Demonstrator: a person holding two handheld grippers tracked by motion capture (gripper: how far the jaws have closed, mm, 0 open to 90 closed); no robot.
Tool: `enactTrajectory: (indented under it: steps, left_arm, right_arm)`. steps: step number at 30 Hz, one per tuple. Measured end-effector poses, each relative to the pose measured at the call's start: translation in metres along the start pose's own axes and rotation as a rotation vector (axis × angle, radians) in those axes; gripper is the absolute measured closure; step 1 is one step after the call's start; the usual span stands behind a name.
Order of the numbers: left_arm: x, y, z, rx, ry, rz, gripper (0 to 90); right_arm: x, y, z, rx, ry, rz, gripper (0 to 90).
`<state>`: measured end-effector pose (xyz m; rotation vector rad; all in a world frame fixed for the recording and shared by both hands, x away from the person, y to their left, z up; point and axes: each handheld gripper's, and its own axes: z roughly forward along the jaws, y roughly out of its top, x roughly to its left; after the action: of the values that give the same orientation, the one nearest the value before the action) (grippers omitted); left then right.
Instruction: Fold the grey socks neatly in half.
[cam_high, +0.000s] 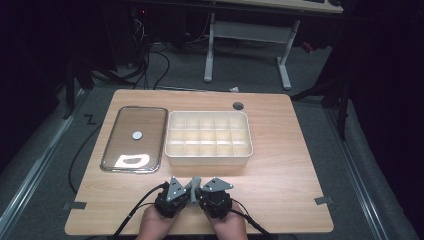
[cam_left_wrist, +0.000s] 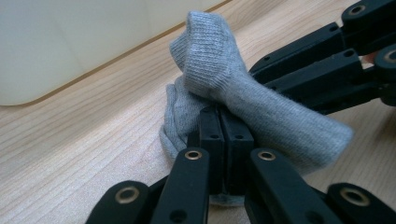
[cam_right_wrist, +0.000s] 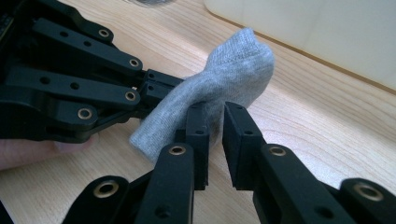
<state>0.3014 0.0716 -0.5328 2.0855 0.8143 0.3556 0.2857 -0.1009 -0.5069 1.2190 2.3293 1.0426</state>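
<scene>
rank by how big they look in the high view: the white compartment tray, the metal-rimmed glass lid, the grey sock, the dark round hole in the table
1. white compartment tray
2. metal-rimmed glass lid, a little smaller
3. grey sock, partly hidden between the grippers
4. dark round hole, close to the sock's visible part, so this last pair is unsure

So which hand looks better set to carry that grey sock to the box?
Probably the left: the left gripper is shut on the grey sock, while the right gripper's jaws stand slightly apart beside it.

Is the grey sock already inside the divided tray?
No, the sock sits on the table in front of the tray, between the two hand-held grippers.
</scene>
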Motion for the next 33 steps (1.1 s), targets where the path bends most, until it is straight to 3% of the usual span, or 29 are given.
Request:
enactTrajectory:
  steps: [2,7,15,23,33]
  left_arm:
    - [0.000,0.000,0.000,-0.002,0.001,0.002,88.1]
    - [-0.001,0.000,0.000,-0.002,0.003,0.007,87.5]
    - [0.003,0.000,-0.001,-0.006,-0.026,-0.021,85.1]
    - [0.003,0.000,0.000,-0.006,-0.035,-0.013,82.9]
    - [-0.003,0.001,0.000,-0.014,0.010,0.033,75.3]
  right_arm:
    - [0.001,0.000,-0.001,-0.001,-0.008,0.006,86.5]
    - [0.004,0.002,-0.007,-0.058,0.001,-0.011,88.4]
    - [-0.001,0.003,-0.007,-0.041,0.006,0.006,84.3]
    - [0.000,0.001,-0.011,-0.064,0.003,-0.012,89.9]
    - [-0.001,-0.004,-0.007,-0.068,0.006,0.005,89.8]
